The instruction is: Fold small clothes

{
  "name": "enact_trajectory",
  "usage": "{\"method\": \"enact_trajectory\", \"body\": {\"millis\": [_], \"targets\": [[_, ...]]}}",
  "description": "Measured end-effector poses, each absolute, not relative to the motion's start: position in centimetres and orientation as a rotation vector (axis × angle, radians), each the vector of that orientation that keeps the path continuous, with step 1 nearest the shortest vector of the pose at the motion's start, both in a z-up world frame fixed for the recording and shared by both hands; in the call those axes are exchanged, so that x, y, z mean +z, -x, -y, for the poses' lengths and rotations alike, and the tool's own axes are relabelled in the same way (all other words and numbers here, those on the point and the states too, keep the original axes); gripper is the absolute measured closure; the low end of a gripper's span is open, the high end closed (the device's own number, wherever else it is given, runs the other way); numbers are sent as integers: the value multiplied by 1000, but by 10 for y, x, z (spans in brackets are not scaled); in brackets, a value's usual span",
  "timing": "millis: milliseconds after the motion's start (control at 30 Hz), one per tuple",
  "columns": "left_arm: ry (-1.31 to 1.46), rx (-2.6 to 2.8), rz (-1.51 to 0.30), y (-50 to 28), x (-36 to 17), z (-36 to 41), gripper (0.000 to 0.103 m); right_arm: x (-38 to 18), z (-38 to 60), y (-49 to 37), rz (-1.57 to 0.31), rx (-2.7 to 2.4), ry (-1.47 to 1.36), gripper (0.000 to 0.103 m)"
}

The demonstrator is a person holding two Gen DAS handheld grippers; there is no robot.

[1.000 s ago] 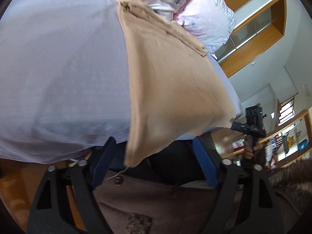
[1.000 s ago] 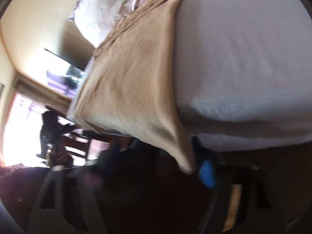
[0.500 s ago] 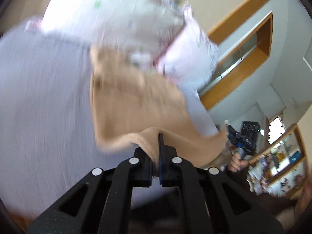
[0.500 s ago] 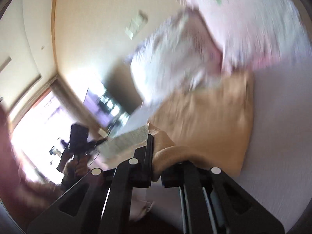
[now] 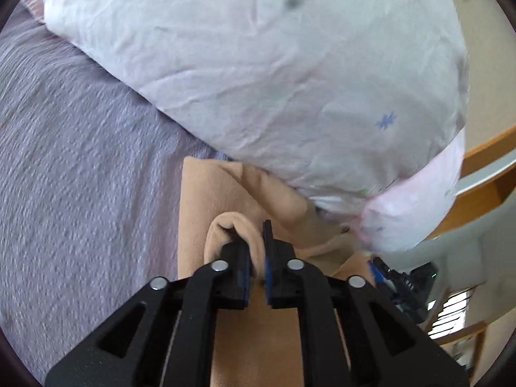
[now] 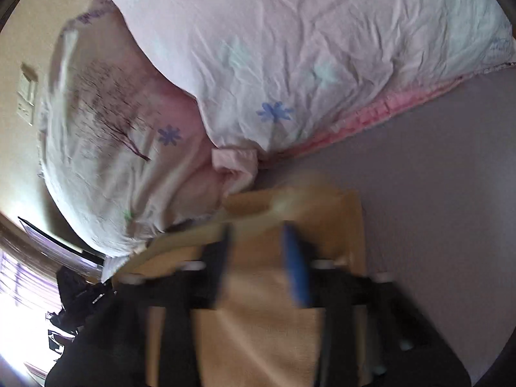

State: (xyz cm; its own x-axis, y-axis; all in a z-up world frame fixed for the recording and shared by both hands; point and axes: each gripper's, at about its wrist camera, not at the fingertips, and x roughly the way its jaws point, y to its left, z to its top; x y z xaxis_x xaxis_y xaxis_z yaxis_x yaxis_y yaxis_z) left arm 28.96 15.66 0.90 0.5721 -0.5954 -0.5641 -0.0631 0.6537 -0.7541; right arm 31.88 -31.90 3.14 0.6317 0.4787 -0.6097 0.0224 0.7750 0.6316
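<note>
Pinching a rolled hem of the tan cloth [image 5: 232,235], my left claw [image 5: 256,258] holds it just short of the pillow [image 5: 274,80]. My right claw [image 6: 258,258] is blurred, fingers apart over the same cloth, gripping nothing I can make out. The cloth lies on the bed [image 5: 80,177], long axis running away from me, its far edge touching the pillow.

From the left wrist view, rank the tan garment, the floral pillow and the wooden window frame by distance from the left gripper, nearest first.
1. The tan garment: its folded edge is pinched in the left gripper.
2. The floral pillow: just ahead, lying over the garment's far end.
3. The wooden window frame: far right, beyond the pillow.
</note>
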Motion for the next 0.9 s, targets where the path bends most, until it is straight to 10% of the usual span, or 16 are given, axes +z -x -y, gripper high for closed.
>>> {"method": "enact_trajectory", "body": {"millis": [33,100,300,533,700,900], "targets": [[828,-356,-893,-283,15,-164,51,41,322,-308,-800,299,-653,6],[810,-321,-860,-274,26,-172,31,53,323,-292,-734,365,-651,4],[651,-325,-938,-235,31,-166,31,23,306,-301,-974,312,-544,10],[528,-286,-1018,-218,11,-147,31,49,329,-254,-721,383,-625,10],[467,-273,-1055,-215,9,-121,83,32,357,-245,-622,393,-764,9],[600,-416,-953,-219,70,-88,84,42,383,-230,-553,379,-841,9]]}}
